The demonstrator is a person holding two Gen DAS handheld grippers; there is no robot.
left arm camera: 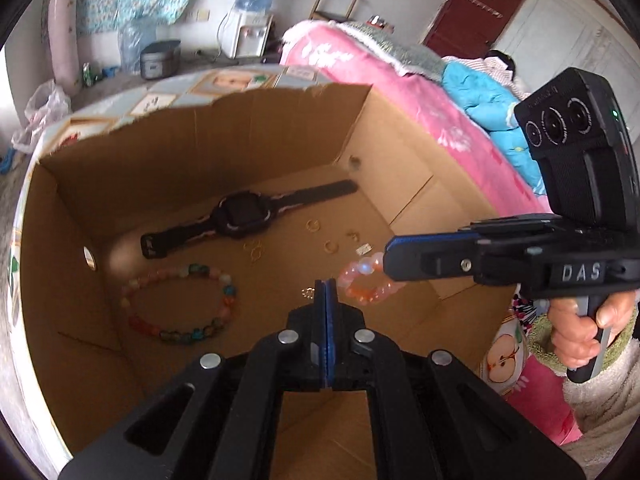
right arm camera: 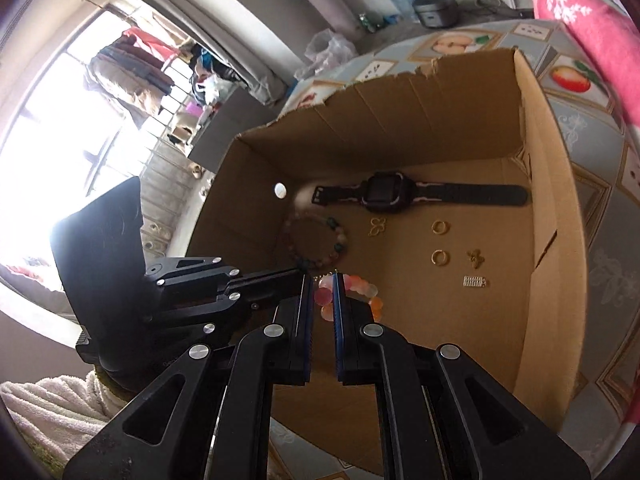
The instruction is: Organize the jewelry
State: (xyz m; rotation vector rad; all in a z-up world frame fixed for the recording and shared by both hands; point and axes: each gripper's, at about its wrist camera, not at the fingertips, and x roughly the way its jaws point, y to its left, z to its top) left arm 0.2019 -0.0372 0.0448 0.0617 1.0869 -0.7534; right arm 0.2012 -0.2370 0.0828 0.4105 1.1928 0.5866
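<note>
Two grippers hang over an open cardboard box (left arm camera: 192, 152) sitting on a fruit-print tablecloth (right arm camera: 592, 184). Left gripper (left arm camera: 325, 286): jaws fully closed, pads pressed flat together, nothing between them, tips above the box floor just left of the pink bead bracelet (left arm camera: 370, 280). Right gripper (right arm camera: 323, 280): jaws slightly parted, narrow gap, the pink bracelet visible through it; cannot tell if the pads touch the beads. From the left wrist view its tip sits at that bracelet's right edge, and a hand (left arm camera: 580, 332) holds its handle. On the box floor: black watch (right arm camera: 416, 196) along the far wall, multicolour bead bracelet (left arm camera: 180, 304) at left, gold rings (right arm camera: 440, 242), small gold charms (right arm camera: 376, 227) and a small silver piece (right arm camera: 475, 281) scattered between them. Pink bracelet lies nearest the cameras.
</note>
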